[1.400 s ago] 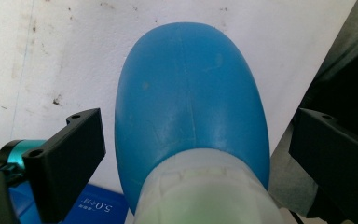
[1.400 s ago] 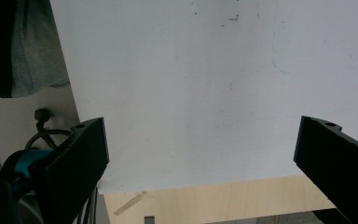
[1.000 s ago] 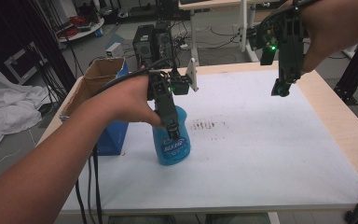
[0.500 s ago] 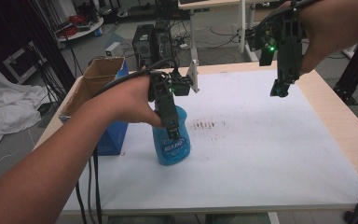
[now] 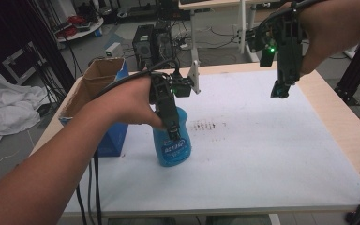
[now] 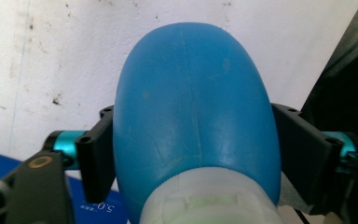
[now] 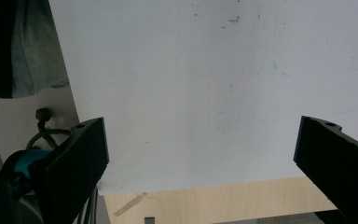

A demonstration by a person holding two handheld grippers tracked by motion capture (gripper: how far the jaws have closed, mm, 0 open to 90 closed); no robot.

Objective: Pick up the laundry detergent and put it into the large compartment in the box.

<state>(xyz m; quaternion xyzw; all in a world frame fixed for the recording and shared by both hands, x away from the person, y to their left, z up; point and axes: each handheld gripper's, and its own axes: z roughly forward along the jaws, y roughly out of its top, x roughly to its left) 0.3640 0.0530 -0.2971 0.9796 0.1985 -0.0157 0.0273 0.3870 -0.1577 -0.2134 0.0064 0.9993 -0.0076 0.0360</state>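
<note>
Clearly the centre of the work is the blue plastic bottle with a printed label (image 5: 172,140), which stands upright on the white tabletop (image 5: 262,150), toward its left side and just in front of a patch of dark smudges (image 5: 208,125). The left gripper (image 5: 174,133) comes down on it from above, and in the left gripper view its two black fingers (image 6: 95,158) sit against the two sides of the rounded blue body (image 6: 196,116), below the pale neck (image 6: 205,200). The fingers have just been closing with the bottle between them, and now they seem to press on it. I think this hold from above, on the shoulder of the bottle, is chosen because it keeps the bottle vertical when it is lifted, so nothing inside can spill.

Just beside the bottle, at the left edge of the tabletop, stands an open cardboard box with blue sides (image 5: 104,93). It may be the place where the bottle belongs, but I cannot say this for sure.

Well apart, above the far right part of the tabletop, the right gripper (image 5: 280,91) hangs in the air and points down. Its fingers (image 7: 81,154) are spread wide with nothing between them, probably kept out of the way while the left hand (image 5: 126,101) works.
</note>
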